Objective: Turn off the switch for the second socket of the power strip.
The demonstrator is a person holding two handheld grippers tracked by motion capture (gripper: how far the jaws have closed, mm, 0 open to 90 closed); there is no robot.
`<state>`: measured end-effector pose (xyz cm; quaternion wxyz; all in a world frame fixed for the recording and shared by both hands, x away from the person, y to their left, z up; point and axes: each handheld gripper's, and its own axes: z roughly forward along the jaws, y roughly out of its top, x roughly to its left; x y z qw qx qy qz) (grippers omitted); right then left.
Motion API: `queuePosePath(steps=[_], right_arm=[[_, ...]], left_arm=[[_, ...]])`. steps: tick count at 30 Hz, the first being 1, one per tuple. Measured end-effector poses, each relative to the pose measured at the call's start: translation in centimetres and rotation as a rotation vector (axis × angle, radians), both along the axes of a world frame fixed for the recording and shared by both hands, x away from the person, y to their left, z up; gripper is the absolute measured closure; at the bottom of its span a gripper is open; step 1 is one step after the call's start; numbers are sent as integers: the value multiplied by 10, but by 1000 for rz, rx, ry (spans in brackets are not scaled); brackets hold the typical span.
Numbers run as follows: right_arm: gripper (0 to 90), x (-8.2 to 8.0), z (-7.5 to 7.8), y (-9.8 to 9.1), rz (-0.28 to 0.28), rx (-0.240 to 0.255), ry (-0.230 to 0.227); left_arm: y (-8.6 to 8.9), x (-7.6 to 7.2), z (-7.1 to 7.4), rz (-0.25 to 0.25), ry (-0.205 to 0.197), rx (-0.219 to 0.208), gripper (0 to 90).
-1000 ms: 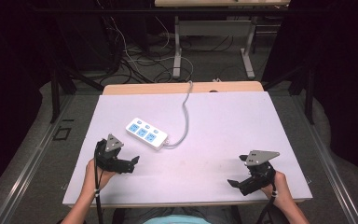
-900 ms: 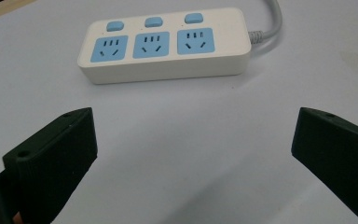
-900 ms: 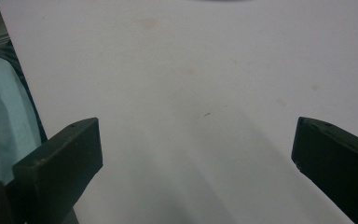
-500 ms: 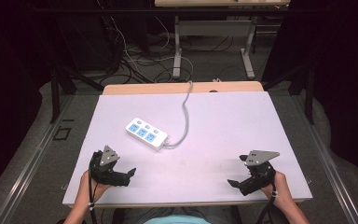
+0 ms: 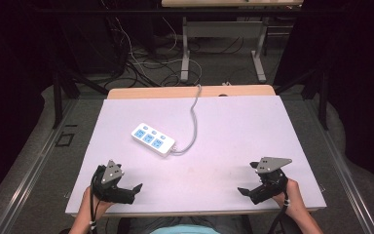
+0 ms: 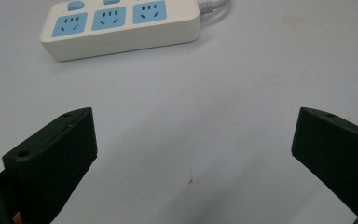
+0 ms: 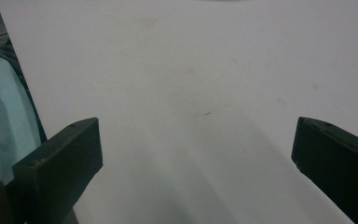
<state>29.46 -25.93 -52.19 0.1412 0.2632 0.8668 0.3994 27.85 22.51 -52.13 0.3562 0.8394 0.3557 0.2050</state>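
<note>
A white power strip with blue sockets lies left of the middle of the white table; its grey cable runs off the far edge. The left gripper view shows the power strip at the top, well ahead of the jaws. My left gripper sits near the table's front left edge, open, with nothing between its jaws. Near the front right edge my right gripper is open over bare table.
Beyond the table lie a grey floor, tangled cables and the metal legs of another desk. A light blue shirt shows at the table's front edge in the right gripper view.
My left gripper has drawn back toward the front edge of the table and slightly right. The right gripper and the power strip have not moved.
</note>
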Motion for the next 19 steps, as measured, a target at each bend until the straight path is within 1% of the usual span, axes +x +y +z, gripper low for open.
queuePosePath(steps=[4,6,8,9,10,11,12,13,18,19], right_arm=[[13,0,0,0,1,-1,-1],[13,0,1,-1,9,-12,8],[13,0,1,-1,9,-12,8],[13,0,1,-1,11,-12,7],[13,0,-1,0,5,6,-9],[13,0,-1,0,3,4,-10],[13,0,1,0,6,-9,9],[13,0,-1,0,-2,7,-8],[13,0,0,0,0,1,-4],[13,0,-1,0,0,8,-8]], left_arm=[[0,-5,-1,1,-12,-4,1],[0,-7,-1,-1,-19,2,1],[0,-8,-2,-3,-18,1,1],[0,-9,-3,-2,-20,-7,1],[1,-9,-3,-1,-19,-5,1],[1,-8,-3,0,-17,1,1],[1,-8,-2,-3,-15,9,1],[1,-7,-3,-3,-15,6,1],[1,-7,-4,-10,-7,16,1],[1,-7,-4,-10,-7,9,1]])
